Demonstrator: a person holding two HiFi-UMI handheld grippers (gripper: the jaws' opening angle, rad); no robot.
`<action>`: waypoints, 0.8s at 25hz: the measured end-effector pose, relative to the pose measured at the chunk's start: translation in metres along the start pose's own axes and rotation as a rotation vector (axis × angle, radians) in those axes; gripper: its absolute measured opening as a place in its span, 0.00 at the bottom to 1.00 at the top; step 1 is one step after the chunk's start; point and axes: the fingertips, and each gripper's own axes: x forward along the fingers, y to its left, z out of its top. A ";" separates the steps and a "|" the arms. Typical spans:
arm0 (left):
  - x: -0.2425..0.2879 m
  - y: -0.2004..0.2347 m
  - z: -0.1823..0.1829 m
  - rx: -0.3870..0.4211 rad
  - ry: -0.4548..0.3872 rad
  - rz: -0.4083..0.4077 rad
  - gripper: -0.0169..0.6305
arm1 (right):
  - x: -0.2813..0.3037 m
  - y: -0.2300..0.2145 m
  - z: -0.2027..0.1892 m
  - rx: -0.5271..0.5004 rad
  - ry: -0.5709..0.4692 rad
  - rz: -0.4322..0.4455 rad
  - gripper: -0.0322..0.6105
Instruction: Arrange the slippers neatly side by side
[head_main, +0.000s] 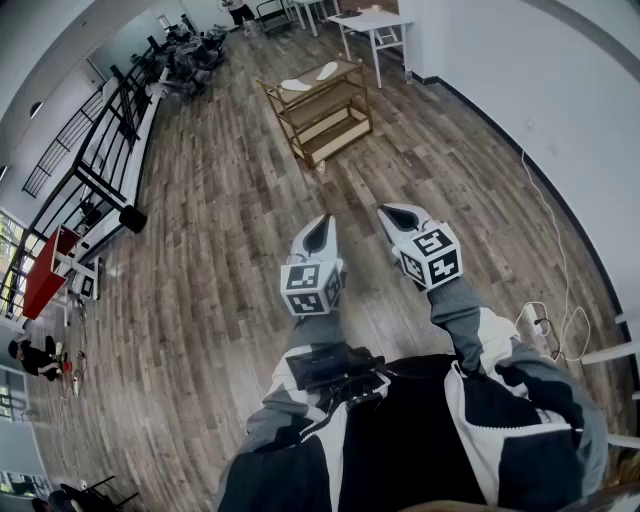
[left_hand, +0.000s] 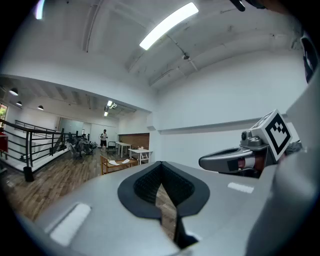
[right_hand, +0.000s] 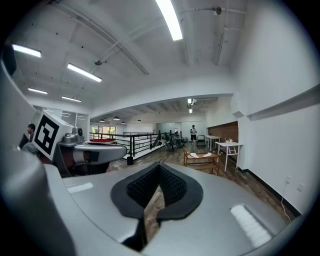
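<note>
Setting: a large hall with a wood-plank floor (head_main: 220, 200), a black railing (head_main: 110, 130) along the left of the head view and a white wall on the right.

A low wooden rack (head_main: 330, 128) with open shelves stands in the upper middle of the head view, with a white table (head_main: 372, 22) beyond it at the top edge.

Task status: nothing is done yet, as far as the views show. Two white slippers lie on the rack's top shelf, one slipper (head_main: 296, 85) to the left and the other slipper (head_main: 327, 70) up and to its right. They lie near each other but at different angles, so they read as splayed, not side by side. They are too small to tell toe from heel. Left to do: the whole job, meaning approach, grasp, turn and set parallel.

Left tongs (head_main: 320, 225): jaws closed pad to pad, nothing between them, held roughly level at frame centre.

Right tongs (head_main: 392, 213): likewise closed and empty, just right of the left pair, tipped slightly down.

Relation: the slippers lie well apart from both tongs, up-frame of them in the head view and small in the mid-distance of each gripper view. There is no contact. My judgement is that the person must walk to the rack and open the jaws before any grasp.
</note>
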 end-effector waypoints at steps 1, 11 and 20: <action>0.000 0.001 0.001 0.000 -0.003 0.002 0.04 | 0.000 0.000 0.000 0.000 0.001 0.000 0.05; 0.003 0.010 -0.005 0.005 -0.014 -0.001 0.04 | 0.006 0.002 0.001 0.000 0.006 -0.001 0.05; 0.015 0.029 -0.025 -0.003 -0.006 -0.001 0.04 | 0.022 -0.004 0.000 -0.035 -0.008 -0.026 0.06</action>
